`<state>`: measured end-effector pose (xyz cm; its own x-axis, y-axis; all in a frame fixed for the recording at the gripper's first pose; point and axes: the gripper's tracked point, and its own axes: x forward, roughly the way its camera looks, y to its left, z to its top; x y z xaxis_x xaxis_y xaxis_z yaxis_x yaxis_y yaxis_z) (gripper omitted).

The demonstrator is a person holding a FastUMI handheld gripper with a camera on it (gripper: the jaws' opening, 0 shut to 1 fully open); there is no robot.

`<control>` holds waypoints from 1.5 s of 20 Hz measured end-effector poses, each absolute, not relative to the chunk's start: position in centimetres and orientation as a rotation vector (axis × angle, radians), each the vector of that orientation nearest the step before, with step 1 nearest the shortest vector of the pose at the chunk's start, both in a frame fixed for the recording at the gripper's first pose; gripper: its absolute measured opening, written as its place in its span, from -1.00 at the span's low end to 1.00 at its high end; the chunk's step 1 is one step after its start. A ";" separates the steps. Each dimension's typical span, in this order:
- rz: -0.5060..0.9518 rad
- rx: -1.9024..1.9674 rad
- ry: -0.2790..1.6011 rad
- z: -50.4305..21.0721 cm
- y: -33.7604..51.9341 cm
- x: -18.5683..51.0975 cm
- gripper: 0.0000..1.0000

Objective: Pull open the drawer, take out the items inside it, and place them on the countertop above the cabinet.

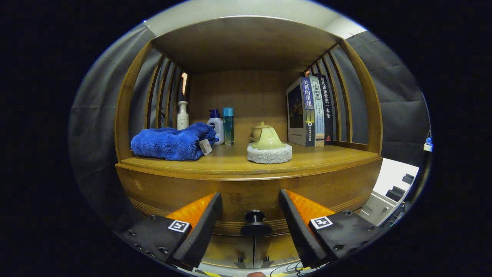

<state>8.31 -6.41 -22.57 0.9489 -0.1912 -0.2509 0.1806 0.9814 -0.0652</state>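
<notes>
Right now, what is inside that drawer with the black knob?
Its inside is hidden: the drawer is shut, showing just its wooden front and the knob between the open tongs. On the countertop above lie a blue towel, bottles and books.

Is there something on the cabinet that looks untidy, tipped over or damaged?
Nothing looks damaged or spilled. The blue towel lies loosely bunched on the countertop, in front of upright bottles. The books stand upright. The drawer is shut, its knob between the open gripper fingers.
</notes>
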 end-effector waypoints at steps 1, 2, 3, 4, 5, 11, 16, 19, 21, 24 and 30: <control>-0.195 -0.048 0.256 -22.0 -6.4 8.0 0.97; -0.197 -0.050 0.236 -20.8 -6.1 7.8 0.97; -0.195 -0.051 0.222 -20.0 -6.0 8.0 0.97; -0.191 -0.057 0.211 -18.9 -5.7 7.4 0.97; -0.183 -0.063 0.207 -17.8 -5.4 6.9 0.97; -0.104 -0.027 0.178 -10.5 -3.6 3.2 0.97; -0.087 -0.046 0.168 -5.6 -4.2 0.6 0.97; -0.072 -0.045 0.143 -2.8 -4.4 -0.6 0.97; -0.059 -0.054 0.126 -1.2 -4.3 -1.5 0.97; -0.068 -0.061 0.080 0.8 -4.6 -2.4 0.97; -0.065 -0.063 0.050 1.6 -4.3 -3.3 0.96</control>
<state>-3.28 -4.29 1.61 0.9966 -0.0666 -0.0478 0.0635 0.9959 -0.0642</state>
